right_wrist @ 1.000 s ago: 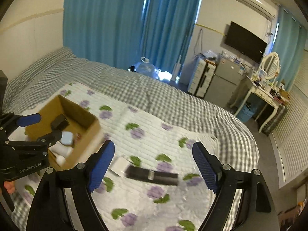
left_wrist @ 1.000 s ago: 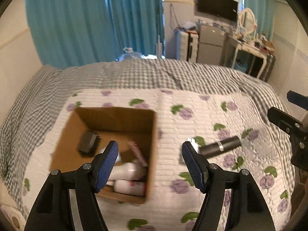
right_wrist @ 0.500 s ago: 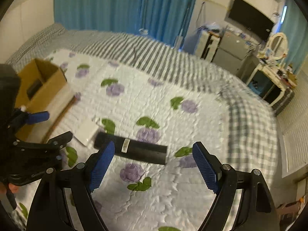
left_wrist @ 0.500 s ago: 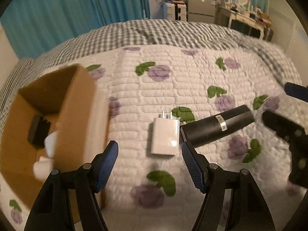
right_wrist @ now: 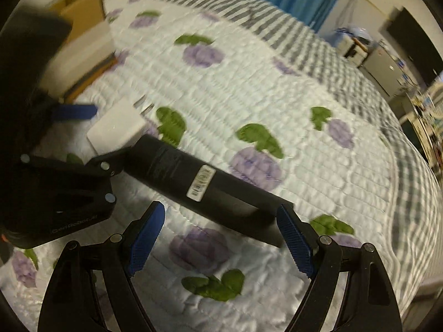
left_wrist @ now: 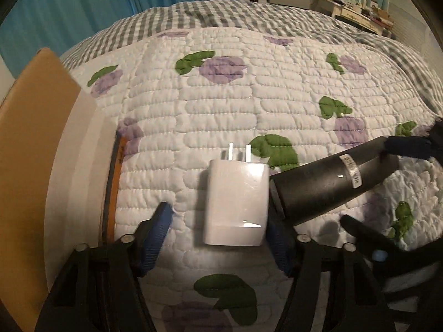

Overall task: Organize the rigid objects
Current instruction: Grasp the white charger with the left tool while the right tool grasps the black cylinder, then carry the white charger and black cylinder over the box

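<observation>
Quilted bedding [left_wrist: 221, 105] with purple flowers and green leaves covers the bed, checked fabric and blue curtains beyond it. My left claw [left_wrist: 218, 238] is closing with the white charger [left_wrist: 235, 204] between its blue pads [left_wrist: 155, 235]; the far pad sits right at the charger's side, the near pad is clear of it, so no grip exists yet. My right claw [right_wrist: 221, 238] stands wide apart over the near end of the black cylinder [right_wrist: 199, 177], touching nothing. Both items lie flat on the quilt, touching at one end; the cardboard box [left_wrist: 30, 144] stands just beside them, to my left. The charger should handle as light, rigid and glossy, so I judge it slippery: clamp across its flat sides, mid-body, clear of the prongs. Its prongs point away from my left claw. The cylinder looks stiff and may roll; take hold across its body near the barcode label [right_wrist: 200, 182]. Its long axis runs diagonally, one end against the charger.
</observation>
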